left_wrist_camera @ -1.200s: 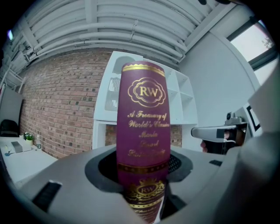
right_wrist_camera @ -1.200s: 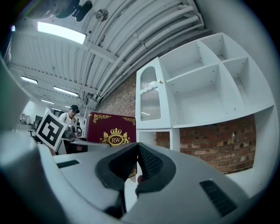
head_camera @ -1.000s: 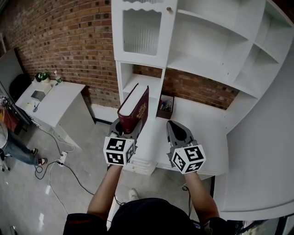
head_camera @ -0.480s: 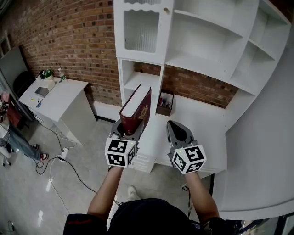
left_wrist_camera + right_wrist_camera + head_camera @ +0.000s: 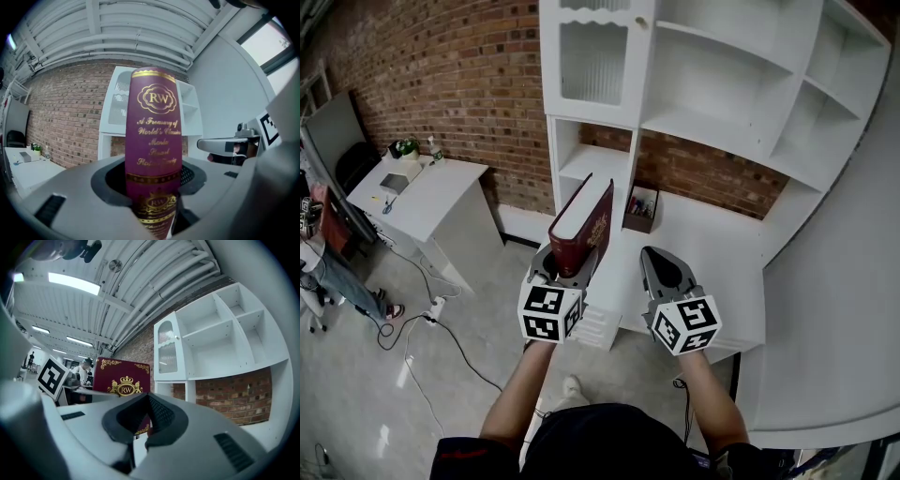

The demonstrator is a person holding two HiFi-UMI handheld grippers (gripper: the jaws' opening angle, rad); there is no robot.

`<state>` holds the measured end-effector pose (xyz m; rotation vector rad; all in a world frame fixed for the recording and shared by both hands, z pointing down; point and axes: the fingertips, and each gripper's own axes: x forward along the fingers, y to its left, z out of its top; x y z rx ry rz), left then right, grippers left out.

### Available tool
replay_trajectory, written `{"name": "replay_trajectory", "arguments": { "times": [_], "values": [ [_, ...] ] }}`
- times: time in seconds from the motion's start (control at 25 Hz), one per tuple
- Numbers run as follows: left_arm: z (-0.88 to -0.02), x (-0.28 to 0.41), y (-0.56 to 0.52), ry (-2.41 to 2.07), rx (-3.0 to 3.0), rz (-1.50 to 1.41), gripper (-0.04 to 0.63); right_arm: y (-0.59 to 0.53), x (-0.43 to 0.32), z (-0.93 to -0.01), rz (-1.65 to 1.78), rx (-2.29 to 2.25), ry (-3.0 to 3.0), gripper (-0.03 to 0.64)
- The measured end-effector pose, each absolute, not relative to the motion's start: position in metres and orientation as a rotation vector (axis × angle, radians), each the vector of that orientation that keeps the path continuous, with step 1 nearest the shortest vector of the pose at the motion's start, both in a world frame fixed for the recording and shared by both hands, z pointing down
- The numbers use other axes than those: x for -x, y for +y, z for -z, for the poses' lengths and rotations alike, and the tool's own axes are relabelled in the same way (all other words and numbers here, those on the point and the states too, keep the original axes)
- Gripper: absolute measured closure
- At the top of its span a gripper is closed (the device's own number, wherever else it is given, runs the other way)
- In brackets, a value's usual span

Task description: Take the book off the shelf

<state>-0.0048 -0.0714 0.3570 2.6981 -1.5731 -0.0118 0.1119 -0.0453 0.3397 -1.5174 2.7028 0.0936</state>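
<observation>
Your left gripper [image 5: 566, 267] clamps the maroon book [image 5: 584, 223] upright, clear of the white shelf unit [image 5: 598, 161]; your right gripper [image 5: 664, 270] sits closed, empty. Removal looks done, with nothing obvious left.

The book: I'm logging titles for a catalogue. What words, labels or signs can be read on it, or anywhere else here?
"RW": gold monogram atop the spine of the book, again near its foot.
"A Treasury of World's Classics": spine title.
Script lines beneath: too blurred to read.
"RW" under a crown: front cover.
Marker cubes: square patterns, no words.
</observation>
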Motion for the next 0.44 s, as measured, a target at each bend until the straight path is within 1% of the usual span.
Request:
{"name": "replay_trajectory", "arguments": {
  "times": [0.44],
  "values": [
    [-0.361, -0.007, -0.055, -1.559, -2.703, 0.013, 0.362, -0.033, -0.121, -0.345, -0.073, 1.527, 2.696, 0.6]
  ]
}}
